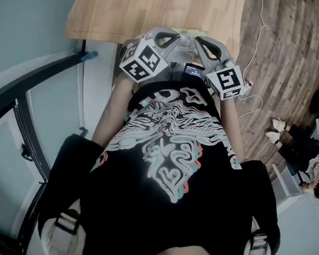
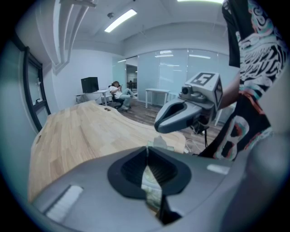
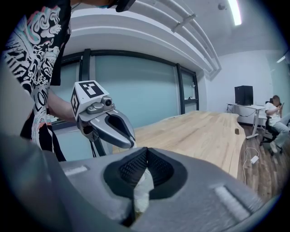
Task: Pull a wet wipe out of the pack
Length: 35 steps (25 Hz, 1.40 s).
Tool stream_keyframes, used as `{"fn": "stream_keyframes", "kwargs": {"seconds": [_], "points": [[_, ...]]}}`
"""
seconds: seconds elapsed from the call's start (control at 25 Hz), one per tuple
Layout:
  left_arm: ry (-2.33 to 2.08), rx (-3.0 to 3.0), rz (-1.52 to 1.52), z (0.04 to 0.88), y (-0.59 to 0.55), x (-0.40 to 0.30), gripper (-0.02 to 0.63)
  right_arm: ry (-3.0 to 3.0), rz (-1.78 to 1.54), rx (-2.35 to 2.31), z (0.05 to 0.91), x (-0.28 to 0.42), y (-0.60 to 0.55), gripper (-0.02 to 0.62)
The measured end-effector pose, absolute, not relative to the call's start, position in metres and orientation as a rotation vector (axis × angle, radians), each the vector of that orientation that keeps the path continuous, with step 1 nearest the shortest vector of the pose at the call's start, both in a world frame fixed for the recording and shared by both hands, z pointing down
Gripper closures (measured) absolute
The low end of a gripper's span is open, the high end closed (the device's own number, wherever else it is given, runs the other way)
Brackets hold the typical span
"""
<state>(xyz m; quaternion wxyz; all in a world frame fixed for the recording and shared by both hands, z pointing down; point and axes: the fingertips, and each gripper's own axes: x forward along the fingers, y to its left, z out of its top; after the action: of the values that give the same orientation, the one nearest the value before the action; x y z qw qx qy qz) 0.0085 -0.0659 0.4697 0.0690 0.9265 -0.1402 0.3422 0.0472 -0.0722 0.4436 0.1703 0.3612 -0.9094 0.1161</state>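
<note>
White wipe (image 3: 141,190) sits pinched in the clenched right claw (image 3: 147,152). Left claw (image 2: 148,150) clamps the greenish pack (image 2: 153,183). Both hang above the near edge of the counter (image 2: 77,131). Judged: pull under way, wipe's exit unclear. Next: draw claws apart, pack held firm. Seated person (image 2: 117,90) past counter's far end.

The table (image 1: 157,14) is pale wood, matt, with fine straight grain; the floor (image 1: 285,62) is darker, streaky planking. Both the left gripper (image 2: 147,152) and the right gripper (image 3: 146,154) have shells of smooth grey plastic with a dull sheen, and their black pads (image 3: 131,170) look ribbed and rubbery. The wet wipe (image 3: 142,190) is white, soft, crumpled cloth. The pack (image 2: 152,190) is thin printed film. The shirt (image 1: 168,152) is black printed cloth.
</note>
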Motion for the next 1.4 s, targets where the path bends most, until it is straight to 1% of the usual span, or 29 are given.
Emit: {"fn": "stream_keyframes", "kwargs": {"seconds": [0.72, 1.4], "points": [[-0.485, 2.822, 1.016, 0.451, -0.067, 0.007, 0.611, -2.613, 0.28, 1.009, 0.431, 0.044, -0.069, 0.595], [-0.579, 2.797, 1.009, 0.446, -0.071, -0.011, 0.611, -2.629, 0.28, 0.985, 0.429, 0.038, -0.07, 0.595]]}}
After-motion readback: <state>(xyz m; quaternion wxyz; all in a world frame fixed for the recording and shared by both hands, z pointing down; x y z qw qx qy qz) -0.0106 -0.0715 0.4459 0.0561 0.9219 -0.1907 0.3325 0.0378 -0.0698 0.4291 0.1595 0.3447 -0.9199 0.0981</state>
